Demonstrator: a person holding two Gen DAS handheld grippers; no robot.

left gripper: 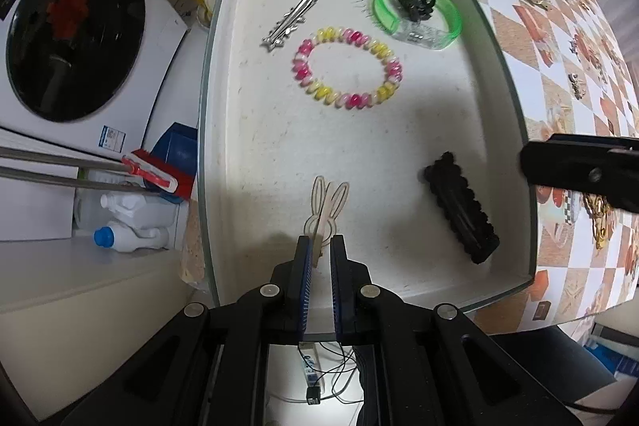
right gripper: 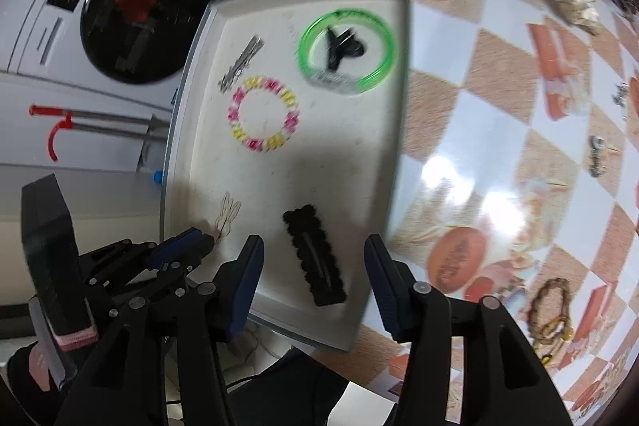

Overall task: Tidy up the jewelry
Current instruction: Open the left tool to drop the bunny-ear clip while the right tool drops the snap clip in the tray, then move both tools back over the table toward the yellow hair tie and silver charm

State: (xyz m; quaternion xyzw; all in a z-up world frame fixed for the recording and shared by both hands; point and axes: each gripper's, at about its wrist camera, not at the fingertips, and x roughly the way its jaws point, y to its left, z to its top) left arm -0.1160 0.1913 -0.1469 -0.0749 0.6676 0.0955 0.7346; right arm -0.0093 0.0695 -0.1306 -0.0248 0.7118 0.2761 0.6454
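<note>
From the left wrist, the white tray (left gripper: 223,74) has low walls and bare floor at its centre. It holds five loose pieces. The left gripper (left gripper: 320,246) pinches a pale rabbit-shaped clip (left gripper: 325,210) above the near edge.

From the right wrist, the right gripper (right gripper: 313,274) stands open and empty over one black fuzzy clip (right gripper: 315,262) near the tray's corner.

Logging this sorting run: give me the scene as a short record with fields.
tray: white, on checkered table
in tray: silver clip, pink-yellow bracelet, green bangle around a black claw clip, black barrette
left claw: shut on bunny clip
right claw: open above the barrette, holding nothing
outside tray: more jewelry on the table
</note>
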